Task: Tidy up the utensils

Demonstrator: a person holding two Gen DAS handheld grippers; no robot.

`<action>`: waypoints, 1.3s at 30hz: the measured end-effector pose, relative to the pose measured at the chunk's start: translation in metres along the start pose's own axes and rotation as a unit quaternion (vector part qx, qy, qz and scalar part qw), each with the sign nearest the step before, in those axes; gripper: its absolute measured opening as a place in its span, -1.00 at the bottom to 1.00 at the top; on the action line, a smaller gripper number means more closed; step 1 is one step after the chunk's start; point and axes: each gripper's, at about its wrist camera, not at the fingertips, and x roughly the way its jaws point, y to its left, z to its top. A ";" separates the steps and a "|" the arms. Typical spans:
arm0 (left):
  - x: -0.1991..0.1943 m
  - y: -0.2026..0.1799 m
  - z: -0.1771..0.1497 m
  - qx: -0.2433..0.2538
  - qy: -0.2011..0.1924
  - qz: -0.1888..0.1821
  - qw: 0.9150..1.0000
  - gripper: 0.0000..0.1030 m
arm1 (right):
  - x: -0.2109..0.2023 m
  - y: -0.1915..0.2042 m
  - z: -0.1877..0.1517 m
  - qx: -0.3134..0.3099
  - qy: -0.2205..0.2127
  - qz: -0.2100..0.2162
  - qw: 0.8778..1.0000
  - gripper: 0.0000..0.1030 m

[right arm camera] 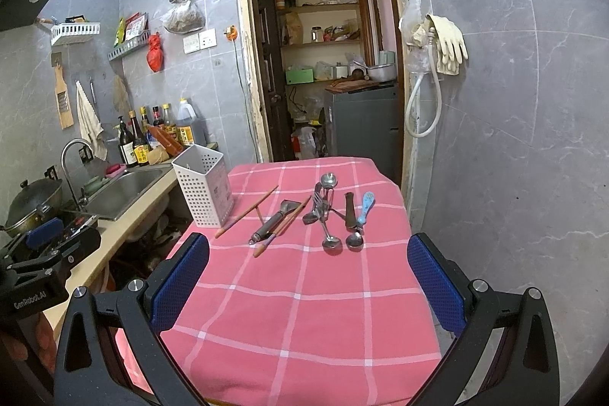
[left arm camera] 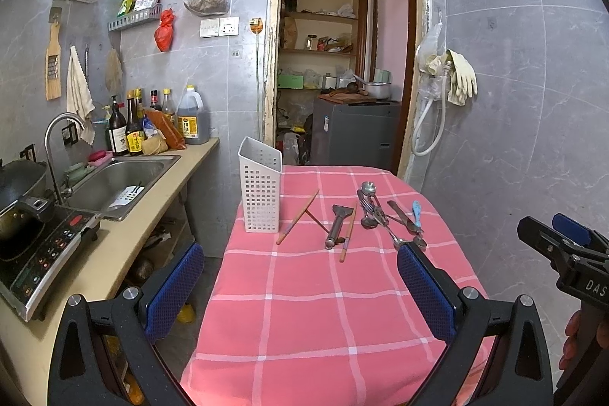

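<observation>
Utensils lie scattered on the pink checked cloth [left arm camera: 304, 292] that covers the desk, a little above the middle of both views. We see a cluster of metal spoons and a fork [left arm camera: 375, 212] right of centre, with a knife [left arm camera: 401, 215] and a blue-handled spoon [left arm camera: 417, 214] just beside them on the right. Left of that cluster lie a metal peeler-like tool [left arm camera: 335, 225] and loose wooden chopsticks [left arm camera: 298, 217], one touching the tool's right side, the others crossing each other nearer the basket. At the upper left of the cloth stands a white perforated utensil basket [left arm camera: 260, 189], upright; we cannot see into it.

Our left tongs [left arm camera: 300, 288] fill the bottom of the left wrist view, spread wide with nothing between the blue pads [left arm camera: 175, 288]. Our right tongs [right arm camera: 308, 284] sit the same way at the bottom of the right wrist view, wide apart and holding nothing. Both hang short of the utensils, well apart from them.

Left of the cloth runs a counter with a steel sink [left arm camera: 121, 181], sauce bottles [left arm camera: 129, 128] and a wok [left arm camera: 19, 193]. Behind, an open doorway [left arm camera: 342, 63] shows pantry shelves.
</observation>
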 end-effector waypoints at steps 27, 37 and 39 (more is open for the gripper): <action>0.097 0.020 0.057 0.014 0.011 -0.053 0.998 0.99 | 0.090 0.019 0.049 0.035 -0.013 -0.060 0.998 0.98; 0.144 0.011 0.083 0.039 0.001 -0.090 0.995 0.99 | 0.117 0.014 0.077 0.024 -0.023 -0.089 0.995 0.98; 0.152 0.007 0.086 0.041 0.002 -0.095 0.995 0.99 | 0.124 0.011 0.083 0.023 -0.020 -0.091 0.995 0.98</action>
